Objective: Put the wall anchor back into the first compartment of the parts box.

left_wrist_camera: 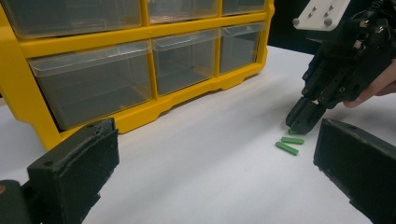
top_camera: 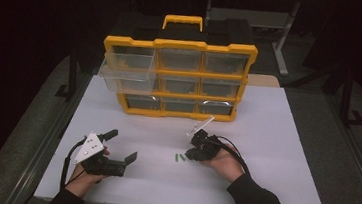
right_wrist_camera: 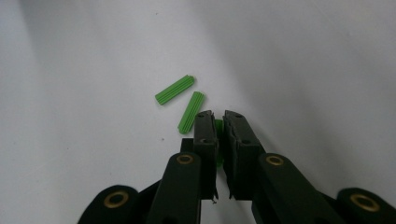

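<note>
Plastic wall plugs, small, green and ribbed, are the work in hand here. Two loose plugs lie side by side on the white worktop, in front of the yellow organizer cabinet, near its lower right drawers. A third plug sits pinched between the nearly closed right tongs, whose tips rest at the worktop just beside the loose pair; only a sliver of green shows between the pads. The left tongs stand wide and hold nothing, hovering well off to the left of the cabinet's front, below its pulled-out upper left drawer.

Such plugs look very light and fairly stiff, with ribs that should give the pads some bite, though their round section may let them roll or squirt out if squeezed off-centre. Taking one across its middle, pads square to its length, seems the safest hold.
</note>
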Tool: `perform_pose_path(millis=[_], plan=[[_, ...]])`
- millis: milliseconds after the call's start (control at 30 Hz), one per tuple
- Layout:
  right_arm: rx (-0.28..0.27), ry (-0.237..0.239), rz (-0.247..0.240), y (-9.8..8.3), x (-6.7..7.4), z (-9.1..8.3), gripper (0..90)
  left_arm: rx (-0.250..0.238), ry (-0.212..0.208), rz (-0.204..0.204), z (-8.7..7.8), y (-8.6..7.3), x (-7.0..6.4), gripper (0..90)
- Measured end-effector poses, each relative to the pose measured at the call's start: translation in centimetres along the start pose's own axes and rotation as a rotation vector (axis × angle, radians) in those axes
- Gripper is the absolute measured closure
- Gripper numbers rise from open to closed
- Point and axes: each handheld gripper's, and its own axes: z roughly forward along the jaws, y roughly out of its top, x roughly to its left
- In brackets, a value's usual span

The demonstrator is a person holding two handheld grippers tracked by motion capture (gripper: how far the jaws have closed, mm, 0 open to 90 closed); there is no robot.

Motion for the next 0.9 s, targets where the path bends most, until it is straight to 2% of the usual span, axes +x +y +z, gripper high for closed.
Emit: perform_pose_path(millis=[333, 500, 767, 900], plan=[[-0.029, 0.009, -0.002, 0.4, -0.4, -1.3, 82.8, 0.005, 0.000, 0.004, 0.0, 0.0, 0.0, 0.0], [-0.038, 0.026, 0.014, 0.5, -0.5, -2.0, 82.9, 0.007, -0.004, 0.008, 0.0, 0.0, 0.0, 0.0], [-0.063, 0.028, -0.026, 0.9, -0.5, -2.7, 82.9, 0.007, -0.005, 0.008, 0.0, 0.0, 0.0, 0.0], [-0.074, 0.032, -0.030, 1.3, -0.5, -3.1, 82.9, 0.004, -0.003, 0.005, 0.0, 0.0, 0.0, 0.0]])
